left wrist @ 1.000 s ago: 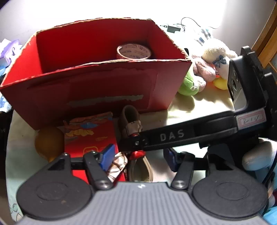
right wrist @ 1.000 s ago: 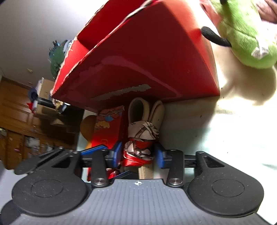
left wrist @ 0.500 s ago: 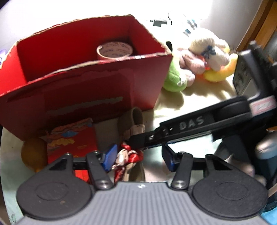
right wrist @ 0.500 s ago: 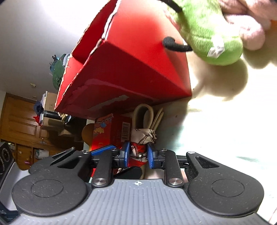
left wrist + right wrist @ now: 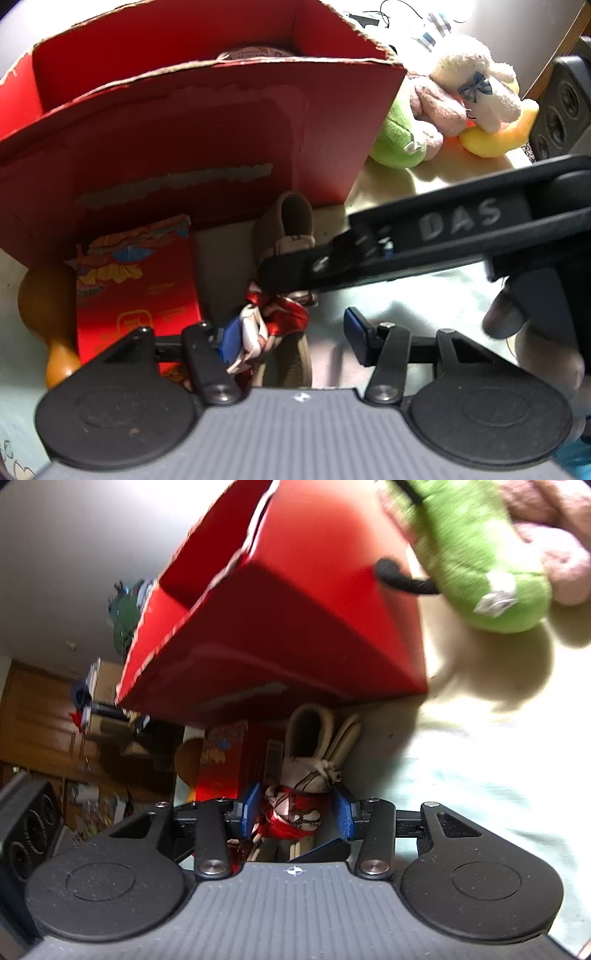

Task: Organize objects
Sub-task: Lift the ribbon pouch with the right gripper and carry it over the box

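A pair of beige slippers (image 5: 291,225) (image 5: 308,734) lies in front of the red cardboard box (image 5: 207,147) (image 5: 295,635), bound by a red and white cloth (image 5: 277,321) (image 5: 295,808). My right gripper (image 5: 295,808) straddles that cloth knot and its jaws are opening, the blue pads just off the bundle. One of its fingers (image 5: 369,258) crosses the left wrist view above the knot. My left gripper (image 5: 293,336) hangs open over the slippers; the cloth brushes its left pad and the rest of the gap is bare. A tape roll (image 5: 255,54) sits in the box.
A red snack packet (image 5: 136,280) (image 5: 221,760) and an orange gourd-shaped thing (image 5: 44,295) lie left of the slippers. A green plush (image 5: 395,136) (image 5: 480,554), a pink plush (image 5: 439,107) and a white plush (image 5: 476,85) crowd the box's right side. Pale tabletop (image 5: 480,775) shows on the right.
My right gripper squeezed shut on the cloth knot, then spread apart again. My left gripper sank closer to the slippers, and the box now looms larger.
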Demonstrator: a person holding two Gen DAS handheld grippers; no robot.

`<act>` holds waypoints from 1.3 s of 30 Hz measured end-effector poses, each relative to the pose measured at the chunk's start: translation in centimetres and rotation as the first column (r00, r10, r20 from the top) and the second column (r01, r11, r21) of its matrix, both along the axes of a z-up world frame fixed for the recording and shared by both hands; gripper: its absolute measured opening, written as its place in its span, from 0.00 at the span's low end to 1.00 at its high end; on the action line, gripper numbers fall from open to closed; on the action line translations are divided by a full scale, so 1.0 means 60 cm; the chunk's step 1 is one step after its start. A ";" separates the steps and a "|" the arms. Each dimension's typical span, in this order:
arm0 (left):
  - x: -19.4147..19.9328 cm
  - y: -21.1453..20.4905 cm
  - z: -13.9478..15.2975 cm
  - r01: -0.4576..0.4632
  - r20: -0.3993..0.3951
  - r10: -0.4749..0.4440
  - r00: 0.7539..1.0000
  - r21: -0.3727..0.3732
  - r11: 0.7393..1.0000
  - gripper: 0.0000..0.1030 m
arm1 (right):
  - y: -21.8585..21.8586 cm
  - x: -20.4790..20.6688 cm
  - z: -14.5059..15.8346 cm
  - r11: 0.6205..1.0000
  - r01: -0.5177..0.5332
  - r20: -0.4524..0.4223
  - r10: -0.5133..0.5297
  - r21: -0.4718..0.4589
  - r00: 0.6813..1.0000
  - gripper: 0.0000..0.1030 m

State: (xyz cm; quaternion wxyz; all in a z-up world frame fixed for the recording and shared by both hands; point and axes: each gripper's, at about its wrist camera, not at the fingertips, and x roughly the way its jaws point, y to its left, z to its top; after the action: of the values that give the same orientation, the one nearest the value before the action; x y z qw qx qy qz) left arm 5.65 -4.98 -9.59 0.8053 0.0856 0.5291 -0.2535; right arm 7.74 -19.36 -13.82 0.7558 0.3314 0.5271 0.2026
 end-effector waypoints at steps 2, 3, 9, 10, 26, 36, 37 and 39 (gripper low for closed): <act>0.000 -0.009 -0.004 0.005 0.008 -0.005 1.000 0.014 1.000 0.52 | 0.003 0.003 -0.005 1.000 0.007 -0.012 -0.006 0.004 1.000 0.51; -0.001 -0.011 -0.005 0.010 0.016 -0.011 1.000 0.026 1.000 0.52 | 0.002 0.003 -0.008 1.000 0.012 -0.017 -0.012 0.013 1.000 0.50; -0.004 -0.015 -0.005 0.034 0.026 -0.035 0.999 0.043 0.998 0.51 | -0.015 -0.006 -0.014 0.997 0.031 -0.034 -0.029 0.072 0.999 0.33; -0.005 -0.016 -0.005 0.040 0.027 -0.041 0.999 0.048 0.998 0.50 | -0.017 -0.008 -0.012 0.997 0.033 -0.031 -0.031 0.070 0.999 0.32; -0.060 -0.089 0.064 0.289 0.136 -0.290 0.947 0.027 0.957 0.30 | -0.094 -0.093 0.066 0.977 0.203 0.093 -0.209 0.067 0.974 0.26; -0.054 -0.094 0.160 0.385 0.317 -0.354 0.880 -0.039 0.922 0.30 | -0.104 -0.101 0.170 0.968 0.251 0.330 -0.240 0.007 0.913 0.26; -0.051 -0.093 0.168 0.389 0.334 -0.353 0.874 -0.044 0.920 0.30 | -0.103 -0.099 0.180 0.968 0.250 0.355 -0.232 -0.005 0.905 0.26; -0.046 -0.084 0.184 0.395 0.371 -0.350 0.860 -0.052 0.917 0.30 | -0.098 -0.088 0.196 0.969 0.247 0.392 -0.219 -0.021 0.893 0.26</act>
State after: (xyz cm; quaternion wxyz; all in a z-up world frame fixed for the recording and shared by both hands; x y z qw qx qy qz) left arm 2.90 -10.02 1.45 0.8266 0.1795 0.3315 -0.4179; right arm 2.44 -25.24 -2.07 0.8749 0.3191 0.3306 0.1533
